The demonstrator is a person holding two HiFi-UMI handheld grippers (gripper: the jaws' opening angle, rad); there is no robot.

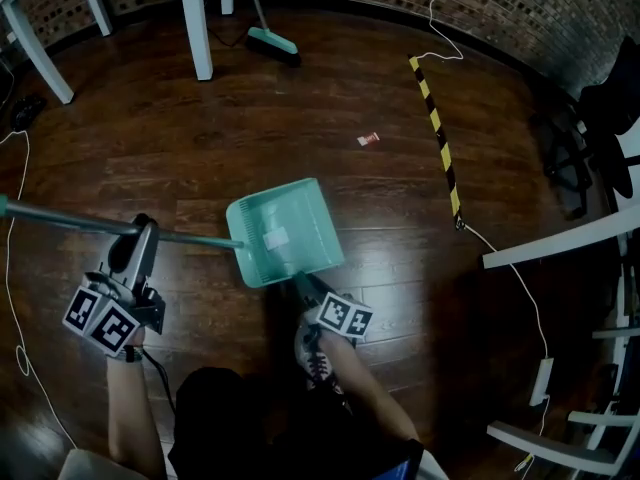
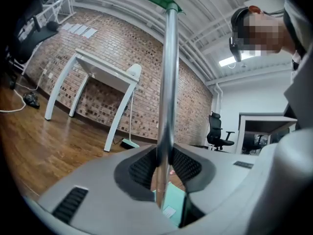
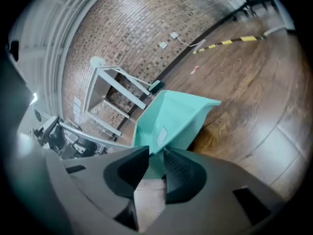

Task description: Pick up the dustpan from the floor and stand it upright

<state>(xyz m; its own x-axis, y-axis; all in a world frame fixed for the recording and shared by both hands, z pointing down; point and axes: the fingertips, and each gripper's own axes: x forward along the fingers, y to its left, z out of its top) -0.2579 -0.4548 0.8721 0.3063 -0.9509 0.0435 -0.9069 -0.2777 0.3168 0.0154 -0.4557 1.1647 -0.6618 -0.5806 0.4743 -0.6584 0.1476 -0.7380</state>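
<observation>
The teal dustpan (image 1: 285,233) is tilted off the wooden floor, its long metal handle (image 1: 70,218) running out to the left. My left gripper (image 1: 148,230) is shut on that handle; in the left gripper view the handle (image 2: 168,82) stands between the jaws of the left gripper (image 2: 164,168), with the dustpan (image 2: 172,205) low behind them. My right gripper (image 1: 303,283) is shut on the dustpan's near edge. In the right gripper view the right gripper (image 3: 155,163) pinches the thin teal rim, and the dustpan (image 3: 173,119) opens away from it.
A broom (image 1: 272,43) leans by the white table legs (image 1: 195,23) at the back. A yellow-black floor strip (image 1: 437,133) and a small red scrap (image 1: 369,139) lie on the floor. A dark office chair (image 1: 590,138) and a white table edge (image 1: 560,243) stand at the right.
</observation>
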